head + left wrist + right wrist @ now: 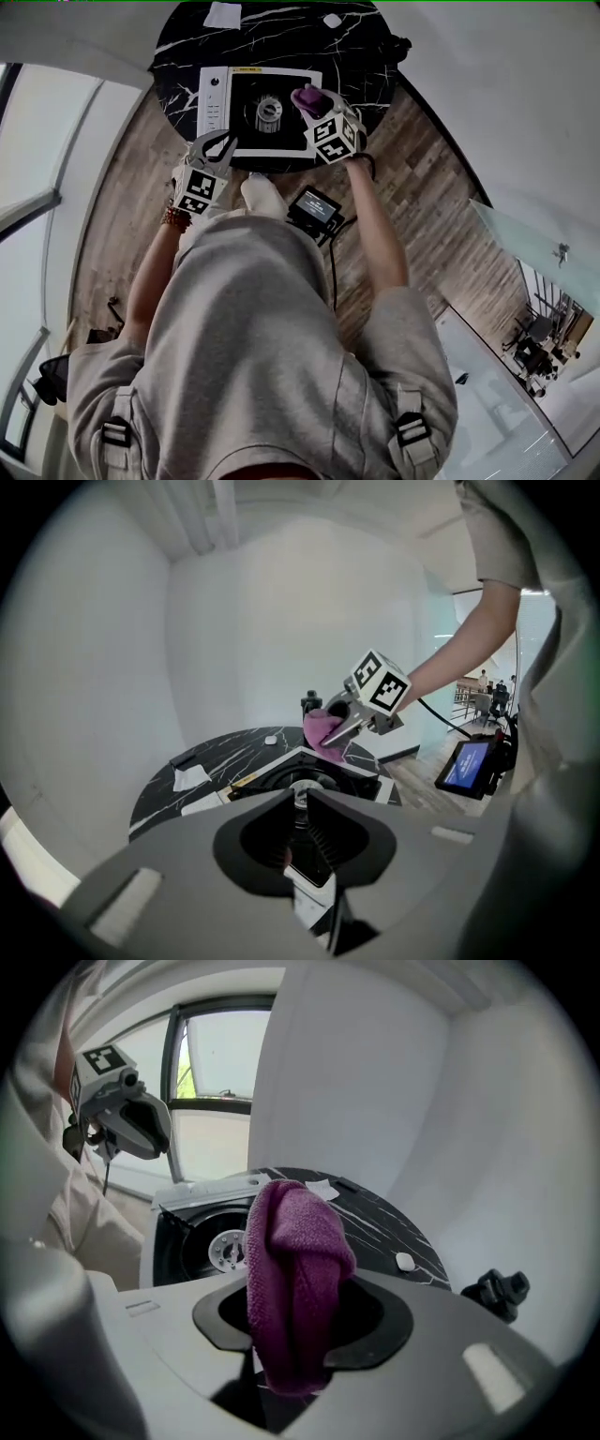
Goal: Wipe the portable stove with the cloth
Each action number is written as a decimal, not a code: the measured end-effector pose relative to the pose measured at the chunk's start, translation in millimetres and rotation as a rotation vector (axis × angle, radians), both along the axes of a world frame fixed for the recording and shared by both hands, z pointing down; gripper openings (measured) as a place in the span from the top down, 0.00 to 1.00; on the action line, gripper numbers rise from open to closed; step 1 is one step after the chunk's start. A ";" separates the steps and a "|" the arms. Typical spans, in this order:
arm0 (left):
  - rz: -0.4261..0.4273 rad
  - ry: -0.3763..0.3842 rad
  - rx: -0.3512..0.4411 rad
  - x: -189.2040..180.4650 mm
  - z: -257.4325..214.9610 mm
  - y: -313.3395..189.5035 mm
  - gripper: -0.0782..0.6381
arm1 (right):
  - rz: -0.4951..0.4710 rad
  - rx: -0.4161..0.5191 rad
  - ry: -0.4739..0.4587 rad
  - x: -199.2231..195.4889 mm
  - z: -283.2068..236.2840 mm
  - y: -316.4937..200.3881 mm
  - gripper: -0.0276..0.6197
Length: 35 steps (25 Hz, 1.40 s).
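Nearest to us hung the person's loose grey top (244, 337), and both bare forearms reached forward from it; just past its hem, between the forearms, showed a small black device with a lit blue screen (317, 208), over the wooden plank floor (412, 216); beyond that, the left gripper (226, 142) hovered at the near left corner of the square, white-framed portable stove with a black top (246, 84), its jaws released but only a sliver apart, with nothing between them, so that we saw the stove's middle through the slit; the right gripper (298, 1283) was clenched on a thick, folded purple terry cloth (295, 1237), which bulged up out of the jaws and hung down below them; that cloth was over the right side of the stove's black top, just beside the round silver burner (269, 112) at its centre, and we could not tell whether it touched the surface; a white control strip with a round knob (214, 82) ran down the stove's left side; the stove stood at the near edge of a round black table with white marble veining (281, 37); farther back on the table lay a white sheet of paper (223, 14) to the left and a small white rounded object (332, 21) to the right, well apart from each other; a black knobbly object (401, 45) showed at the table's far right edge, and what it was we could not tell; behind all of this rose a plain white wall (281, 602).
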State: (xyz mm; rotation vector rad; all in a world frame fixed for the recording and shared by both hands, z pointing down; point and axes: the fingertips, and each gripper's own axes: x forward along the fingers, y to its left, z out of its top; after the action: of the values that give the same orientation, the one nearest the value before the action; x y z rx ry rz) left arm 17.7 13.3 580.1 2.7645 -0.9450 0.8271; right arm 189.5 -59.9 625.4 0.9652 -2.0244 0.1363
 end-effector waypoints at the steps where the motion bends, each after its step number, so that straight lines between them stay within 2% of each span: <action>1: 0.000 0.003 -0.010 0.8 7.5 -1.1 0.83 | -0.020 -0.005 0.034 -0.2 8.0 -5.9 0.66; 6: -0.001 -0.009 -0.095 -6.3 36.2 12.7 0.83 | -0.072 -0.080 0.151 -0.5 51.0 -7.6 0.63; 8: 0.013 -0.025 -0.093 -6.9 40.0 11.0 0.83 | -0.084 -0.081 0.144 -1.5 53.7 -7.8 0.61; 11: -0.007 -0.025 -0.095 -12.2 43.7 5.2 0.83 | -0.125 -0.078 0.121 -1.7 48.4 1.2 0.50; 14: -0.006 -0.019 -0.101 -15.9 45.9 2.9 0.83 | -0.162 -0.073 0.079 -1.0 33.1 9.3 0.46; 16: 0.006 -0.034 -0.104 -14.9 47.7 1.6 0.83 | -0.191 -0.058 0.049 -1.0 21.1 12.9 0.48; 17: 0.010 -0.040 -0.105 -13.3 48.7 1.3 0.83 | -0.205 -0.050 0.041 -1.4 16.6 15.0 0.52; 20: 0.041 -0.051 -0.097 -3.1 49.4 3.1 0.82 | -0.233 -0.037 0.060 -3.2 15.6 17.7 0.58; 22: 0.079 -0.068 -0.095 5.8 53.9 6.7 0.78 | -0.226 -0.031 0.078 -1.7 20.4 12.8 0.66; 24: 0.097 -0.082 -0.110 10.1 61.4 10.6 0.76 | -0.199 -0.030 0.081 0.8 24.3 4.8 0.68; 27: 0.089 -0.070 -0.130 10.2 70.1 11.8 0.76 | -0.189 -0.077 0.076 2.6 30.9 -1.5 0.70; 31: 0.066 -0.055 -0.183 -1.7 83.8 15.5 0.69 | -0.235 -0.148 0.091 -2.0 39.7 -2.6 0.71; 35: 0.083 -0.076 -0.175 -2.2 88.7 16.9 0.67 | -0.246 -0.208 0.098 -1.0 45.4 -2.4 0.72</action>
State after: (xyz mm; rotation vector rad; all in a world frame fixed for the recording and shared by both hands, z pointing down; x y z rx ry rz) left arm 15.5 30.3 668.9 2.6537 -0.7350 0.9832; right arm 188.5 -62.2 670.9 0.5773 -1.9755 0.1593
